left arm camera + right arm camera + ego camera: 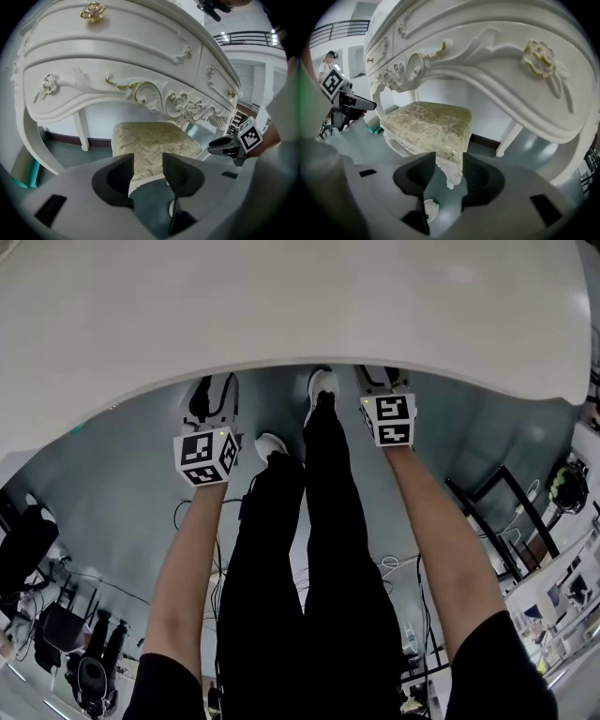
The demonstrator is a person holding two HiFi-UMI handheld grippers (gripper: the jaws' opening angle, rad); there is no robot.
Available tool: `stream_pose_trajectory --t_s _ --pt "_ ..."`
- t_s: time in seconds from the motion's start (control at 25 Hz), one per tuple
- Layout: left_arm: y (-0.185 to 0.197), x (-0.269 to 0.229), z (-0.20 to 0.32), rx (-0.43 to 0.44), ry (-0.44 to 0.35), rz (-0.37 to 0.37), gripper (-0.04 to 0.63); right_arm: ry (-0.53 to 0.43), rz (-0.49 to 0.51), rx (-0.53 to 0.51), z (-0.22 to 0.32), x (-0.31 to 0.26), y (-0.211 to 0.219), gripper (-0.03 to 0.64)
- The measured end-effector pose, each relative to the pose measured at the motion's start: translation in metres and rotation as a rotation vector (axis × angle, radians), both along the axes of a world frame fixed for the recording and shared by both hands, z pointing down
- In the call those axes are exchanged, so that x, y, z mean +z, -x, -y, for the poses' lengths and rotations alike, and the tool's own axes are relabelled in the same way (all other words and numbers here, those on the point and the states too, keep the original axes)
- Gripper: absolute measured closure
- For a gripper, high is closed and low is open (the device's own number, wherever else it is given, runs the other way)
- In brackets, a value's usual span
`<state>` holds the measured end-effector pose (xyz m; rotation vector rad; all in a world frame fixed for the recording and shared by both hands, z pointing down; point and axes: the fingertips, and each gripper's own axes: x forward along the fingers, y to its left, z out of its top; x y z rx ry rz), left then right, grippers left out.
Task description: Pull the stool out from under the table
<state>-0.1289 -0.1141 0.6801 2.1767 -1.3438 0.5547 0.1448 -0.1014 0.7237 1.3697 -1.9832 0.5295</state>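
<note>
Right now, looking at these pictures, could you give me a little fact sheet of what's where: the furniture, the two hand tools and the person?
Table: white, carved, with gold rose knobs
Stool: cream floral cushion, white legs, standing under the table
Left gripper: jaws apart, stool's near edge in line with the gap
Right gripper: jaws apart, stool's corner leg in line with the gap
Grip: none clearly made yet
Person: stands at the table's edge, black trousers, white shoes
</note>
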Motion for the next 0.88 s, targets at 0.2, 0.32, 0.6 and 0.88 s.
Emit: stream_pose_trajectory --t_s 0.2,0.32,0.6,0.88 --pt "-0.002 0.034 -0.004 0.028 0.084 0.012 0.349 0.04 0.058 -0.02 0.002 0.019 0.004 0.339" --pt "0.007 0.052 -0.009 0.031 0.13 0.037 0.315 0.049 0.067 -0.019 0.008 0.027 0.01 0.319" --pt "0.014 0.072 -0.003 0.083 0.16 0.103 0.25 0.085 0.086 -0.036 0.016 0.03 0.023 0.285" --pt "0.024 0.09 0.007 0.08 0.202 0.133 0.225 0.128 0.052 -0.041 0.022 0.04 0.013 0.262"
